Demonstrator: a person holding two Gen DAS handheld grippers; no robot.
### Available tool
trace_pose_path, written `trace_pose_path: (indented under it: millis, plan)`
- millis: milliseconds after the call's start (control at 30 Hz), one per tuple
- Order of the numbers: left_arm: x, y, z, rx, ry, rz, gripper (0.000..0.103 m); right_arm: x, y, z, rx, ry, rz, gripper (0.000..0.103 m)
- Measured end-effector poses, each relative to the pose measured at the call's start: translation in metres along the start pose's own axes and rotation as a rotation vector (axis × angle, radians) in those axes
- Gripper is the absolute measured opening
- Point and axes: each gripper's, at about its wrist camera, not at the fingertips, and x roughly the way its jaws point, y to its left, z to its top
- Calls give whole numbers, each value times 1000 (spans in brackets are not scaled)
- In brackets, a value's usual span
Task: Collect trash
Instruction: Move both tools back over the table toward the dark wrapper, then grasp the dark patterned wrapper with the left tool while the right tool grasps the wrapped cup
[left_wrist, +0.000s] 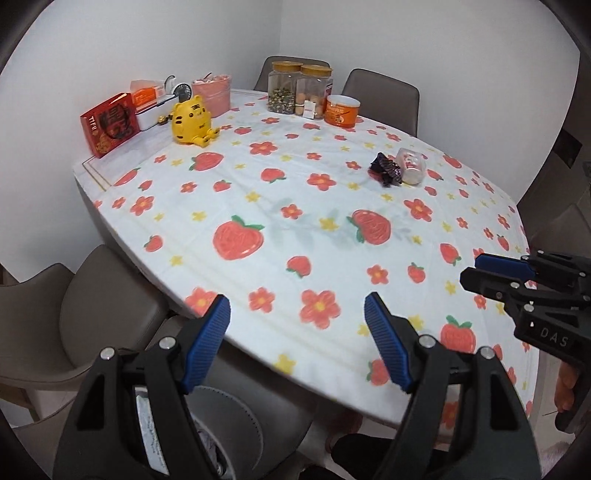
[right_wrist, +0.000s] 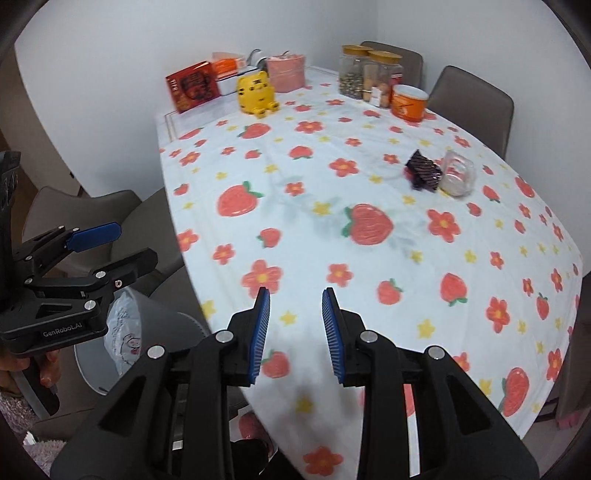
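Both grippers hang over the near edge of the table (left_wrist: 110, 173), which wears a white cloth w/ strawberries and flowers. Left gripper (left_wrist: 297, 317) has its blue pads spread wide, nothing btwn them. Right gripper (right_wrist: 295, 317) has pads parted by a narrower gap (jaws not moving enough to call either way), also w/ nothing btwn them, only cloth showing beyond.

Trash still on the table: a crumpled dark wrapper (left_wrist: 386, 170) touching a clear plastic cup (left_wrist: 412, 166) lying on its side, cup to the wrapper's right. Both sit well apart from either gripper, farther across the table and off to the right of each gripper's line. In the right wrist view the same pair shows as wrapper (right_wrist: 424, 172) and cup (right_wrist: 458, 176), a bit blurred.

Below the table edge on the left side is a grey bin (right_wrist: 162, 332) w/ a white bag liner (right_wrist: 123, 332); the left gripper sits just above it in the right wrist view.

At the far end: yellow tiger toy (left_wrist: 192, 120), red box (left_wrist: 109, 123), pink container (left_wrist: 214, 92), two jars w/ orange lids (left_wrist: 299, 88), orange tub (left_wrist: 341, 110). Brown chairs (left_wrist: 382, 96) around the table
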Motion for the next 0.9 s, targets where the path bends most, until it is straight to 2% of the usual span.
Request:
trace_pose_path:
  millis: [67,367,533,600,633,900]
  plan:
    - [12,-19,13,10,-7,1,75,0,-23,5,16,-13,-28,33]
    - [69,-83,59,61,34,-59,75,16,-122,23,146,-14,-111,33]
    - [109,-105,92,107,58,-106,75,30,-157,44,207,-17,-149,34]
    - [128,-113,108,129,68,-122,75,39,-170,56,226,-22,-175,47]
    - [136,-116,115,138,71,-129,75,43,-176,61,237,-24,-183,48]
    - [209,-137,172,188,87,-160,75,103,-216,115,286,-9,-213,49]
